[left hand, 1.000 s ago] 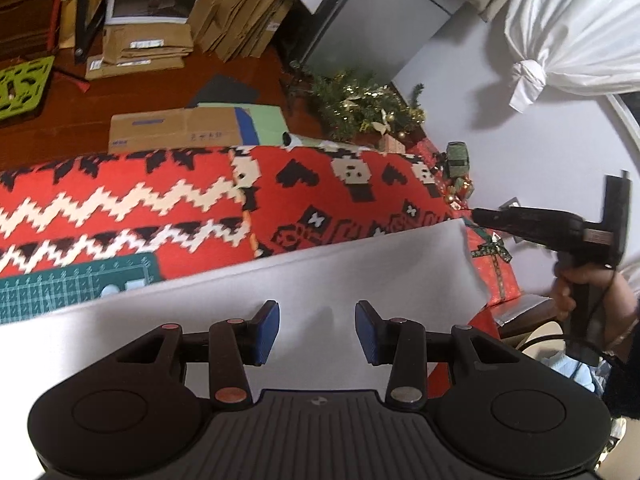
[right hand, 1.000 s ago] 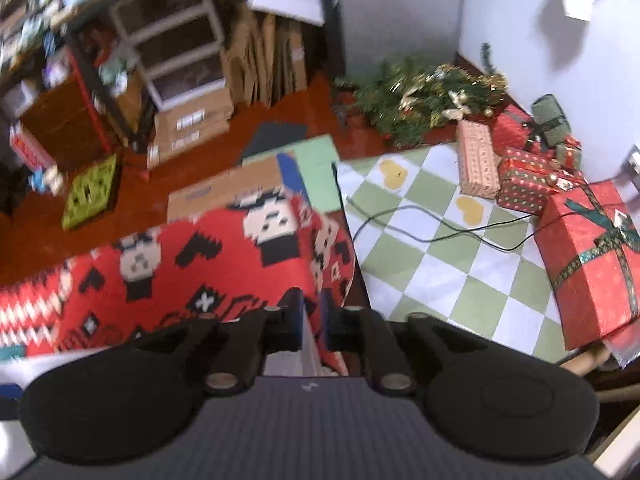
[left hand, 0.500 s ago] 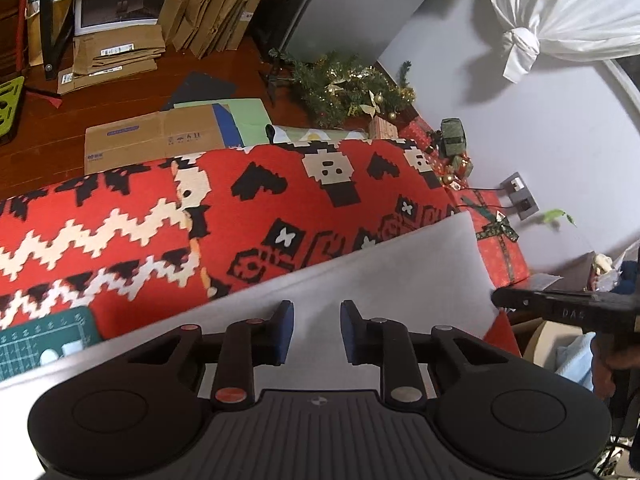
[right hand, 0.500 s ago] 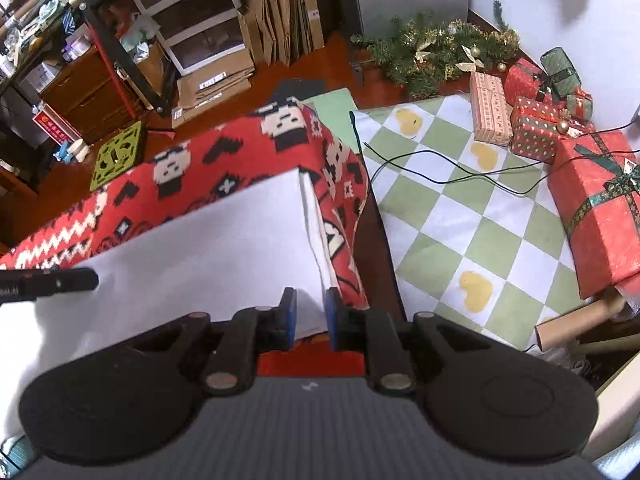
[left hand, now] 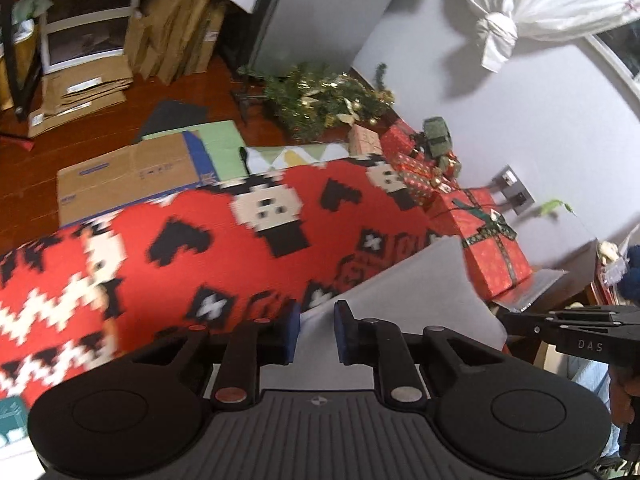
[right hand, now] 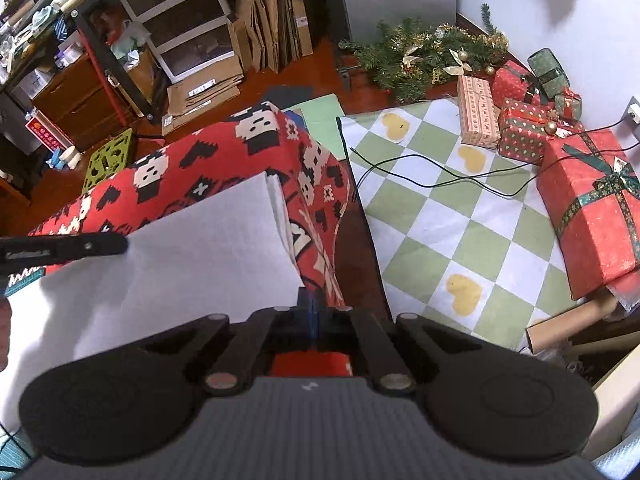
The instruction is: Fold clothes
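A cluttered room with a reddish wooden floor, flattened cardboard boxes (left hand: pixel 128 176) and a green-and-white checked mat (right hand: pixel 448 216) surrounds a work surface draped in a red knitted cloth (left hand: pixel 224 248) patterned with black hearts, cream blocky faces and zigzags. On that cloth lies the task's thing, a pale grey garment (right hand: pixel 192 256), smooth, thin and flat, folded at least once, since a second layer shows along its right-hand edge in the right wrist view. Its long axis runs across from one gripper to the other, so each hand works one end of the near hem. The right gripper (right hand: pixel 313 312) sits at the garment's near right corner with its blue pads pressed together; the corner meets the pad tips, though whether cloth is actually pinched between them I cannot tell. The left gripper (left hand: pixel 316 334) is closing, its pads a little apart, with the grey fabric's far edge running through the gap; the pads do not yet appear to press on it. The right hand looks the more settled of the two, so the coming lift probably waits on the left. Wrapped red gift boxes (right hand: pixel 592 208) and a tinselled green garland (right hand: pixel 424 56) line the wall beyond, well apart from the garment.
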### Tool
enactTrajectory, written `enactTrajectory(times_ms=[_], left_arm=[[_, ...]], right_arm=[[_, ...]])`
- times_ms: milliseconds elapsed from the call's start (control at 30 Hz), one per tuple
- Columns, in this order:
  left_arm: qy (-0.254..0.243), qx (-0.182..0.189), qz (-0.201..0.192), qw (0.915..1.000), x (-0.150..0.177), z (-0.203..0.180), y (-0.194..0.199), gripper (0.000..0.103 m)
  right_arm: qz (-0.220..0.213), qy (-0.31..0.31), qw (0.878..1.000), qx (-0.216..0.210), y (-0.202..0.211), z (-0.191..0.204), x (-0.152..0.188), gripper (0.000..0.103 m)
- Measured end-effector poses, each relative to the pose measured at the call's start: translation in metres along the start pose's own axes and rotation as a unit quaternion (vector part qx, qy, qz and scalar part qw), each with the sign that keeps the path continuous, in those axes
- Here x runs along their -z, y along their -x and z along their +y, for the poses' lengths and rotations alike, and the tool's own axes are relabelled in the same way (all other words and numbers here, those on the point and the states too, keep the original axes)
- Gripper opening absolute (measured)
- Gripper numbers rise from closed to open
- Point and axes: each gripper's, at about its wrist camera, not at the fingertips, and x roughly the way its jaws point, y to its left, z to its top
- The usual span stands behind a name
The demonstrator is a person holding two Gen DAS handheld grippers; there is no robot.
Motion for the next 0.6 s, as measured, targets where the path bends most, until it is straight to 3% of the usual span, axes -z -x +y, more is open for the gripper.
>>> enactTrajectory(times_ms=[100,200,367,467,600], left_arm=[[-0.011,0.004,-0.007,0.9999,-0.005,-0.011,-0.004,0.017],[-0.005,0.011,-0.019,0.9997,-0.008,-0.018,-0.002,0.017],[-0.003,0.021,-0.014,0.9997,-0.009,-0.028,-0.002,0.009],[-0.015,0.016,-0.008,0.9997,-0.005,-0.036,0.002,0.009],[-0.019,-0.002,0.003,0.9998,0.008,-0.041,0.004,0.009]], right_arm=[[-0.020,0.023,0.999,0.015,0.009,0.004,-0.006,0.001],[-0.056,0.054,0.996,-0.039,0.019,0.018,-0.018,0.001],[-0.045,0.093,0.992,-0.074,-0.010,0.050,-0.032,0.002],[-0.045,0.085,0.993,-0.068,-0.032,0.054,-0.038,0.002],[-0.063,0.065,0.996,-0.027,-0.048,0.041,-0.044,0.000]])
